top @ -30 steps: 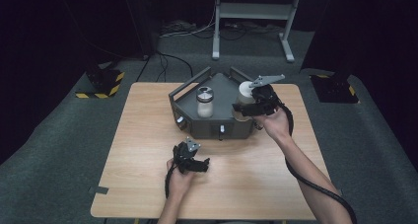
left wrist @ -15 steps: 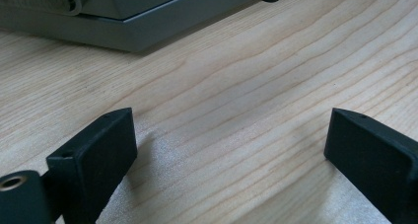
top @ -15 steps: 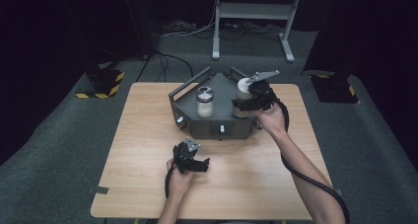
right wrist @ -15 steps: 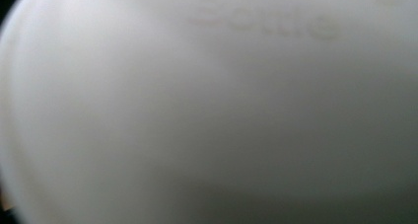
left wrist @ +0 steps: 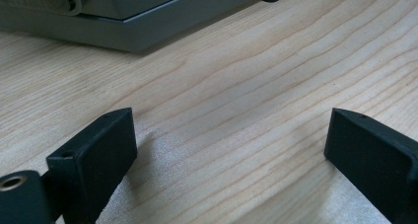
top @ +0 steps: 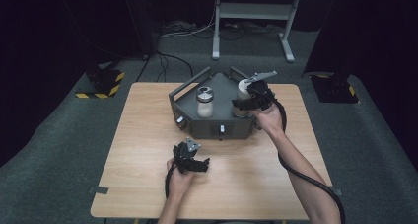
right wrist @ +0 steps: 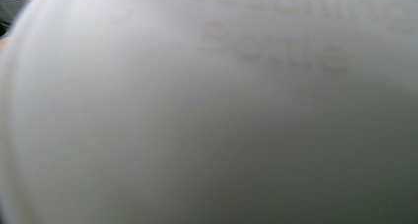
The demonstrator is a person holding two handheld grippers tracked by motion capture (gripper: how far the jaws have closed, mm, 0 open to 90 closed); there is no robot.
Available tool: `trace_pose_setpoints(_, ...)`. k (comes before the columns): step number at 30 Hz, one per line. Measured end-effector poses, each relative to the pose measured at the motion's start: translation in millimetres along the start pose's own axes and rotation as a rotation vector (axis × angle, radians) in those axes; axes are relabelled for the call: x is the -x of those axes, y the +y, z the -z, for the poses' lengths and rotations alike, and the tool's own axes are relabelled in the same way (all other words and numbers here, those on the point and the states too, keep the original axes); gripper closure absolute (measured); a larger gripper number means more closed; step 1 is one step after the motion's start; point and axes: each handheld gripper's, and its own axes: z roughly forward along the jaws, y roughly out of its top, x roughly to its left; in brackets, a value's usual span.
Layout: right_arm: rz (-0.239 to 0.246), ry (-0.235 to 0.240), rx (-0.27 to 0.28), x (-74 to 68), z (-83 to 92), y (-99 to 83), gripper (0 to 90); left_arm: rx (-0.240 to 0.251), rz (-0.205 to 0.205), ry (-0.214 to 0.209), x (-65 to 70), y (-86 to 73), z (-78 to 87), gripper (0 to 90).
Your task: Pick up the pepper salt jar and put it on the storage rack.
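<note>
A grey angular rack (top: pixel 209 129) stands at the back middle of the wooden table (top: pixel 143 140). In its left part a clear seasoning bottle (top: pixel 205 103) with a metal cap stands upright. At the rack's right side my right gripper (top: pixel 242 104) is shut on a white seasoning bottle (top: pixel 242 89); the bottle's pale wall (right wrist: pixel 207 115) is pressed close to the camera, with faint lettering on it. My left gripper (top: pixel 201 165) lies on the table in front of the rack, open, with only bare wood (left wrist: pixel 231 110) between its fingers (left wrist: pixel 101 145).
The rack's front wall carries small knobs (top: pixel 222 129). On the floor, yellow-and-black striped blocks (top: pixel 103 83) lie at the left and a dark base (top: pixel 335 88) at the right. A metal stand (top: pixel 251 17) rises behind the table. A cable (top: pixel 305 177) trails from my right gripper.
My right hand has shifted slightly left, toward the rack, still closed on the white bottle. The left gripper has stayed where it was.
</note>
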Motion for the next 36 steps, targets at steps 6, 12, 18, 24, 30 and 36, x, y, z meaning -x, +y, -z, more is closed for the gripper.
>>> trace_pose_setpoints(6, 0.001, 0.002, -0.013, -1.3, -4.6, 2.1, 31.2, 0.0, 0.001, -0.001, -0.3, -0.1, 0.1, 5.9)
trace_pose_setpoints(12, 0.001, 0.001, -0.015, -1.8, -5.9, 2.5, 31.2, 0.0, 0.002, -0.001, -0.3, -0.1, 0.1, 5.9)
trace_pose_setpoints(18, -0.002, 0.004, -0.004, -0.9, -6.8, -0.5, 31.1, 0.001, 0.003, -0.002, -0.2, -0.2, 0.0, 5.9)
trace_pose_setpoints(24, -0.009, 0.006, 0.013, -0.5, -7.1, -5.2, 31.0, 0.001, 0.001, -0.001, -0.2, -0.1, 0.1, 5.9)
trace_pose_setpoints(30, -0.008, 0.006, 0.019, -0.4, -7.1, -6.8, 31.0, 0.001, 0.0, -0.001, -0.3, -0.1, 0.1, 5.9)
trace_pose_setpoints(36, -0.007, 0.007, 0.026, -0.2, -7.1, -8.6, 30.8, 0.001, 0.001, -0.001, -0.2, -0.1, 0.1, 5.9)
